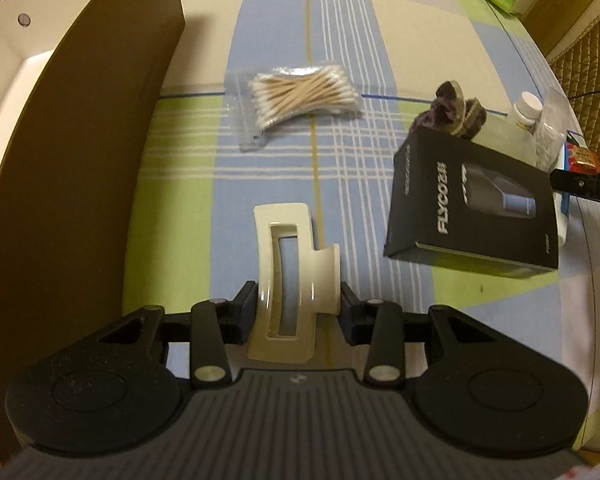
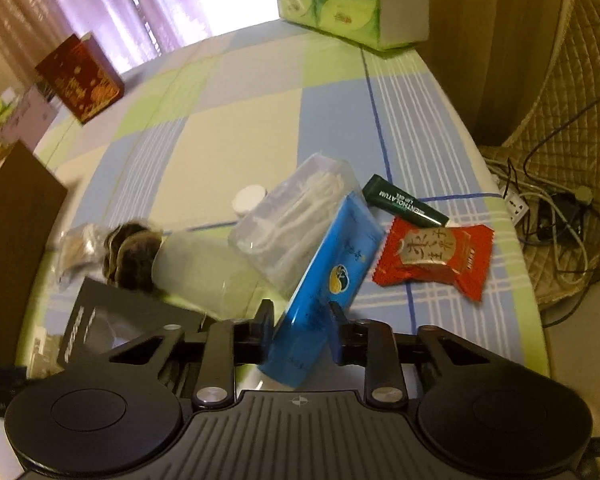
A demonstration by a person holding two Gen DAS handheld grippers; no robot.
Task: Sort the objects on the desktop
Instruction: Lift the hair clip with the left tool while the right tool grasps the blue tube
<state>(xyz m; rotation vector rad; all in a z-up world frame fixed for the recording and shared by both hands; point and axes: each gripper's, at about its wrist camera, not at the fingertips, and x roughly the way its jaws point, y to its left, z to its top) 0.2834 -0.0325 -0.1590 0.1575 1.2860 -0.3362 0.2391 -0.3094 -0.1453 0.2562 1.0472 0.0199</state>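
Left wrist view: left gripper [image 1: 299, 314] has its fingers clamped on the cream plastic claw hair clip [image 1: 290, 280] at 6 o'clock; I'd keep it level toward the brown cardboard box [image 1: 100, 128] at 9.

Right wrist view: right gripper [image 2: 300, 330] pinches the blue rectangular packet [image 2: 326, 286], tilted, so squeeze firmly.

Our left gripper [image 1: 299, 312] has its fingers closed on a cream hair claw clip [image 1: 290, 280]. Our right gripper [image 2: 300, 326] clamps a tilted blue box [image 2: 324, 280], both held low over the table.
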